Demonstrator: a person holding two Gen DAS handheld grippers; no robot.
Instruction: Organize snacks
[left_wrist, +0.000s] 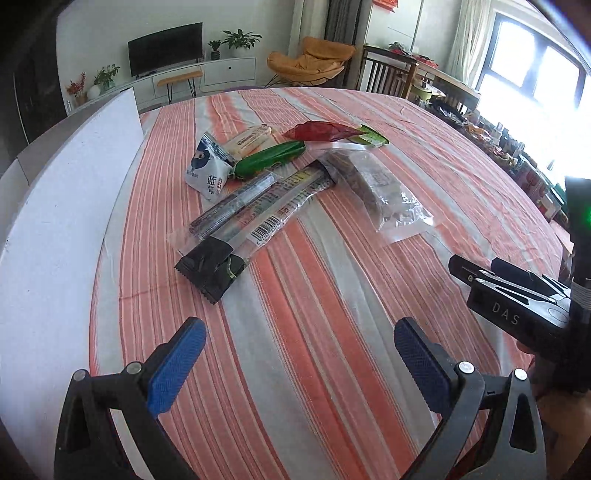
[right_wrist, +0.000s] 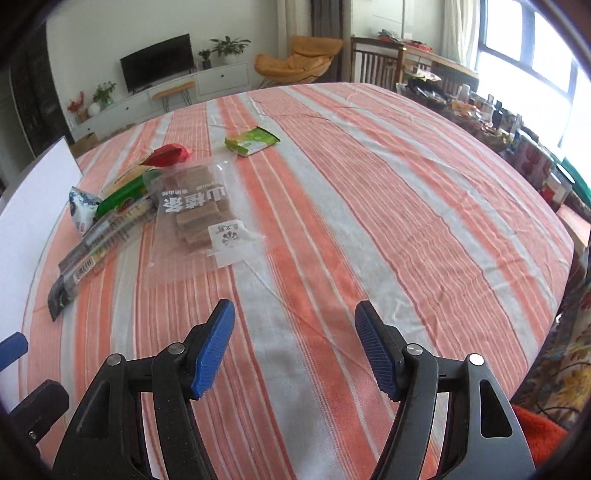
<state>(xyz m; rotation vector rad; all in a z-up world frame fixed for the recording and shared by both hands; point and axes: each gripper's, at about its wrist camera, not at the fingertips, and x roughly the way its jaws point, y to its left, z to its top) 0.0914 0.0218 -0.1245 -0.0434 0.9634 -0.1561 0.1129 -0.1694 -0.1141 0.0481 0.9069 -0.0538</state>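
A pile of snack packets lies on the striped tablecloth (left_wrist: 332, 295). It holds a blue-white pouch (left_wrist: 208, 171), a green stick pack (left_wrist: 269, 158), a red packet (left_wrist: 317, 131), a cream biscuit pack (left_wrist: 251, 140), long black-ended stick packs (left_wrist: 243, 221) and a clear bag of brown bars (left_wrist: 380, 192). A small green packet (right_wrist: 253, 140) lies apart, farther back. My left gripper (left_wrist: 299, 354) hovers open over bare cloth, short of the stick packs. My right gripper (right_wrist: 295, 343) is open too, nothing between its fingers, with the clear bag (right_wrist: 199, 218) ahead to its left.
A white panel (left_wrist: 55, 221) stands along the table's left edge. To the right of the table runs a cluttered shelf (right_wrist: 524, 147) under a bright window. Beyond the far edge are an orange chair (left_wrist: 306, 62) and a TV unit (left_wrist: 166, 48). The right gripper's body (left_wrist: 517, 295) shows beside the left one.
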